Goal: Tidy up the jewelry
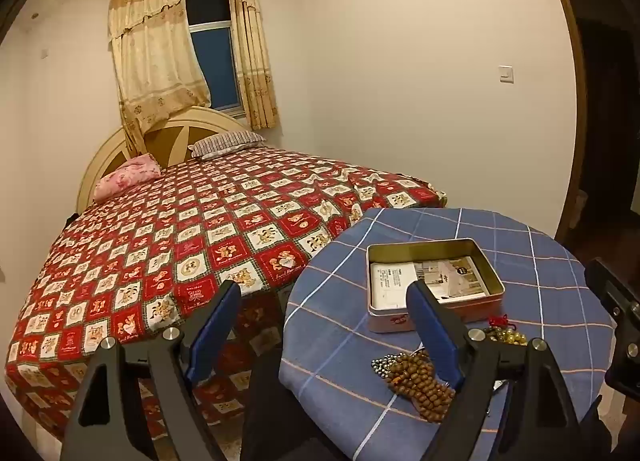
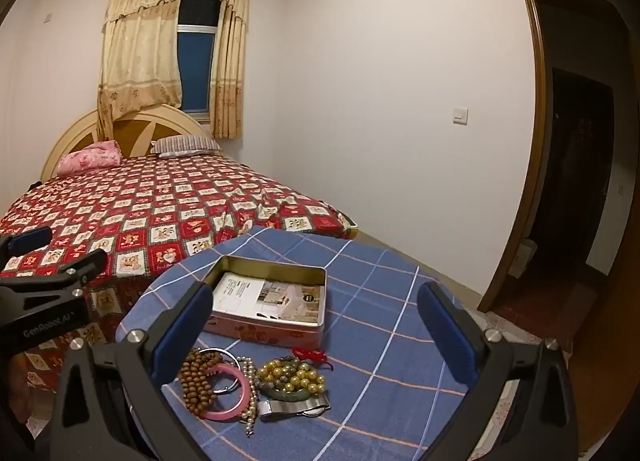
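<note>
on the blue checked counter [image 2: 380, 301] i see a jewelry pile [image 2: 256, 385] lying just in front of an open tin [image 2: 272, 301], with my left hand-held gripper [image 1: 324, 325] and right hand-held gripper [image 2: 316, 325] both spread wide, holding nothing.

Left gripper body [image 2: 40, 325]: white lettering "GenRobot.AI", seen at the left edge of the right wrist view.
Leaflet in the tin [image 2: 272, 299]: a dark heading and lines of small print on its white left page, too small to read; a round dark badge on its right page, also unreadable.
Tin box near wall [image 2: 260, 335]: red marks on pink, not readable as text.
Bedspread [image 1: 192, 245]: squares with red motifs and small lettering, too blurred to read.
</note>
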